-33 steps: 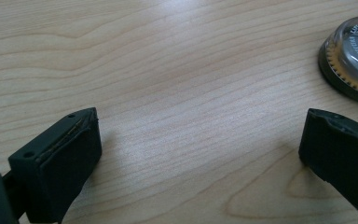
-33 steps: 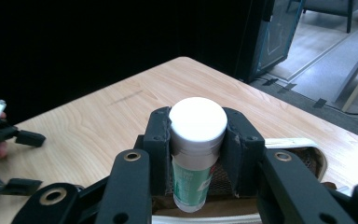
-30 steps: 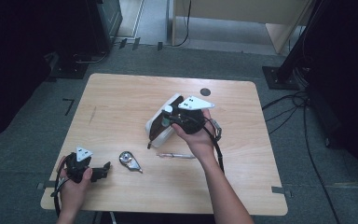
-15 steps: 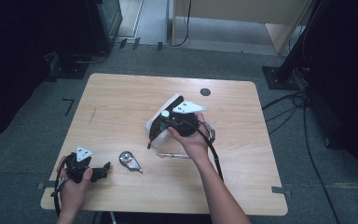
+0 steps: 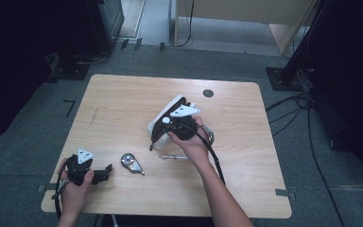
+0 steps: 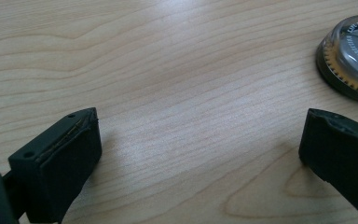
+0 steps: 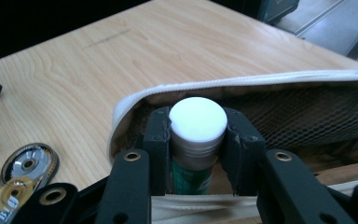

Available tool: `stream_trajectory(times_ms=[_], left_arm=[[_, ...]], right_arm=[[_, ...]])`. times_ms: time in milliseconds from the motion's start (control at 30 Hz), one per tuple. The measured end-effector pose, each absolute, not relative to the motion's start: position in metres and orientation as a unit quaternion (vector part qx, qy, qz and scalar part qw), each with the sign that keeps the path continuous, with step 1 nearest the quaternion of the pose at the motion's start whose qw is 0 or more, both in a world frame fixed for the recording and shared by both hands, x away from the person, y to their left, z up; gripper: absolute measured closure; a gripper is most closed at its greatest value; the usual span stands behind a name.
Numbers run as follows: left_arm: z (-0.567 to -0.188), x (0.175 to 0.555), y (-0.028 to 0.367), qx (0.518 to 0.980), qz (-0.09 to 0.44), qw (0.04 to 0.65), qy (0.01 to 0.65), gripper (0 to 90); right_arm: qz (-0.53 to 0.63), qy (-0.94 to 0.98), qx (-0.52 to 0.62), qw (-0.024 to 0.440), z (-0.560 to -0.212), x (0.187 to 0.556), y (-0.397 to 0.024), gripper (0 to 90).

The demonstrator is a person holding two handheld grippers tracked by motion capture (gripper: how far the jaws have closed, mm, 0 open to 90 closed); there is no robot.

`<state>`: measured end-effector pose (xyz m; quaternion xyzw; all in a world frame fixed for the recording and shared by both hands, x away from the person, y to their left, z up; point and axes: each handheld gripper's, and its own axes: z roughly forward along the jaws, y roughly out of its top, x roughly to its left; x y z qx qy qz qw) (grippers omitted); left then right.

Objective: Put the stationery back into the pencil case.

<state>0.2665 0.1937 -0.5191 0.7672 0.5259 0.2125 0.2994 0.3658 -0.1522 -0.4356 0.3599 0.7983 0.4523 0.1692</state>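
High view: the right gripper point(image 5: 170, 126) sits at the mouth of the white pouch point(image 5: 163, 118) at table centre; the left gripper point(image 5: 105, 171) rests well apart at the near-left edge, beside the correction tape point(image 5: 131, 161).

Left gripper view: jaws stand apart over bare wood, nothing between them.

Right gripper view: jaws are clamped on the glue stick point(image 7: 195, 140), white cap uppermost, green body below. Its long axis points into the pouch opening, mesh lining just beyond.

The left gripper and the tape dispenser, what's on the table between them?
Nothing: in the left gripper view, bare wood runs from the open left gripper to the tape dispenser. The high view agrees.
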Motion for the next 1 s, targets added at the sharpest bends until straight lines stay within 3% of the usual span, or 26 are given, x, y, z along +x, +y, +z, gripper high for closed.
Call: stream_trajectory(times_ms=[733, 1000], left_arm=[[-0.5191, 0.2665, 0.1937, 0.767, 0.212, 0.300, 0.526, 0.0], [-0.5191, 0.2665, 0.1937, 0.767, 0.213, 0.300, 0.526, 0.0]], right_arm=[[0.411, 0.818, 0.377, 0.141, -0.4427, 0.3738, -0.1486, 61.2], [0.414, 0.815, 0.376, 0.155, -0.4402, 0.3732, -0.1501, 64.7]])
